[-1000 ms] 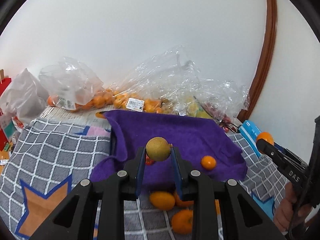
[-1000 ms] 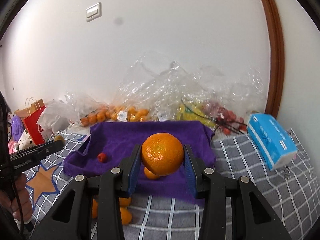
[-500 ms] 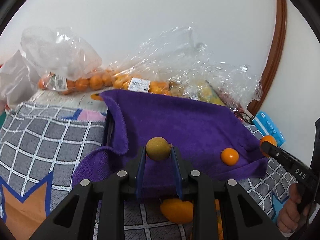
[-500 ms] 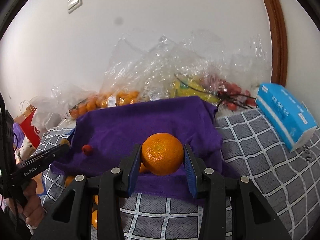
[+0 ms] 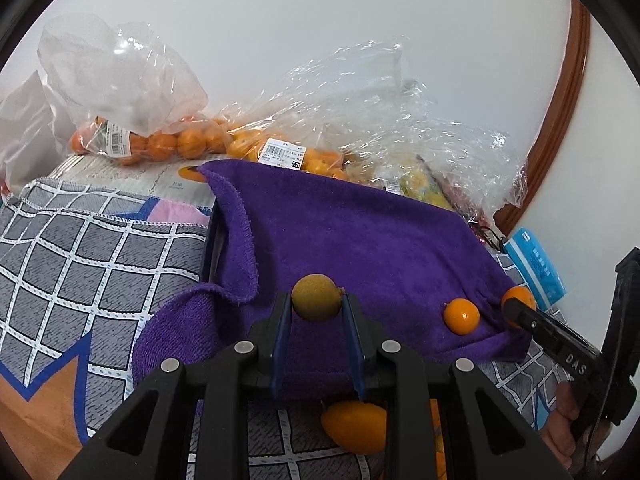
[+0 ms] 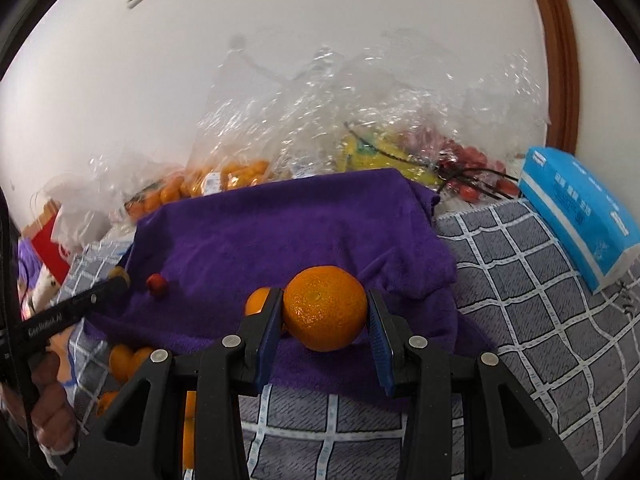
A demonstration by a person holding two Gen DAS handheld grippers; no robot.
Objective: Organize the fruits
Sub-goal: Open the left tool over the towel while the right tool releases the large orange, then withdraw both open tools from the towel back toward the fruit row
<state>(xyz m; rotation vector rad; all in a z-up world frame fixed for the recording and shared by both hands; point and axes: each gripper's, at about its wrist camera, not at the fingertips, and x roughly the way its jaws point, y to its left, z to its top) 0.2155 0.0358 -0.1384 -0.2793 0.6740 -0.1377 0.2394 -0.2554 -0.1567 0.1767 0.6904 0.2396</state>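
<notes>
A small brownish-green round fruit (image 5: 316,297) sits pinched between the tips of the left gripper (image 5: 316,300), its sides pressed against the two blue pads, and it is held above the near part of a purple towel (image 5: 352,240). A large orange (image 6: 325,307) is clamped the same way in the right gripper (image 6: 325,312), filling the gap between the blue pads so that the jaws stand fairly wide around it, over the towel's front edge. On the towel lies a small orange fruit (image 5: 461,316), near its right front corner in the left wrist view; in the right wrist view this fruit (image 6: 258,301) peeks out just behind the left finger of the right gripper. A little red fruit (image 6: 156,284) rests on the towel's left part, close to the tip of the left gripper seen from the side (image 6: 116,276). In front of the towel, on the grey checked cloth (image 6: 540,320), several more orange fruits (image 6: 124,360) lie loose, one of them (image 5: 356,426) showing just below the left gripper's fingers. Behind the towel, against the white wall, lie clear plastic bags of oranges (image 5: 160,144), a yellow package and red fruit on dark stems (image 6: 468,180). A blue tissue pack (image 6: 576,216) lies on the checked cloth to the right, apart from the towel.
</notes>
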